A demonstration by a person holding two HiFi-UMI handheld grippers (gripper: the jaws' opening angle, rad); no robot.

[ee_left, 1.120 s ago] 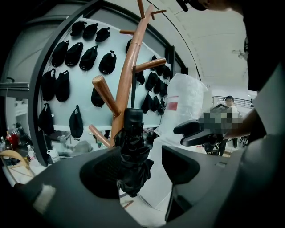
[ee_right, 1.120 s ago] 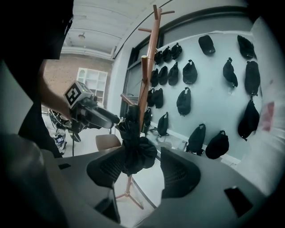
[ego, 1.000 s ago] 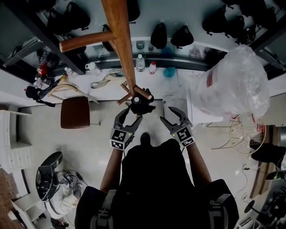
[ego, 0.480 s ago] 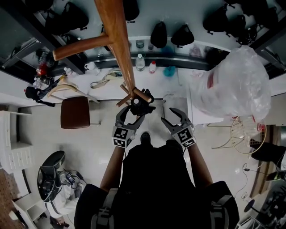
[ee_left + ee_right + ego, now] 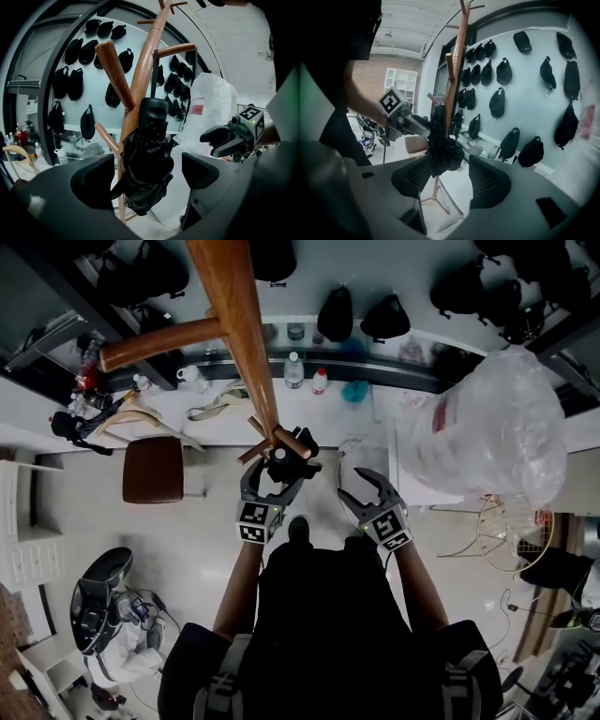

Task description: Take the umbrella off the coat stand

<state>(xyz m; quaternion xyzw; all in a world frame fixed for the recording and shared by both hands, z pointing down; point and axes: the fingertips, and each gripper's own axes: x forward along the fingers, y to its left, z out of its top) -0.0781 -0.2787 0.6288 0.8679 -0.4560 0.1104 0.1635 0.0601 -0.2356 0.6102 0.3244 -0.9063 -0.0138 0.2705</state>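
Note:
The coat stand (image 5: pixel 234 324) is a wooden pole with pegs. A black folded umbrella (image 5: pixel 289 457) hangs against it on a low peg. My left gripper (image 5: pixel 275 476) is open, its jaws have just been opening, and they stand on either side of the umbrella (image 5: pixel 145 168) without pressing it. In the left gripper view the pole (image 5: pixel 145 70) rises right behind the umbrella. My right gripper (image 5: pixel 349 482) hangs open and empty just right of the umbrella. The right gripper view shows the umbrella (image 5: pixel 440 150) ahead and slightly left of the right gripper (image 5: pixel 461 180), with the left gripper (image 5: pixel 408 124) reaching it from the left.
A big white plastic-wrapped bundle (image 5: pixel 497 418) stands to the right, with a wire basket (image 5: pixel 511 531) below it. A brown stool (image 5: pixel 155 470) sits left of the stand. A counter with bottles (image 5: pixel 295 371) runs behind. Several black bags (image 5: pixel 525 65) hang on the wall.
The left gripper's jaws have spread wider about the umbrella and the gripper has edged toward the stand. The right gripper has kept its place.

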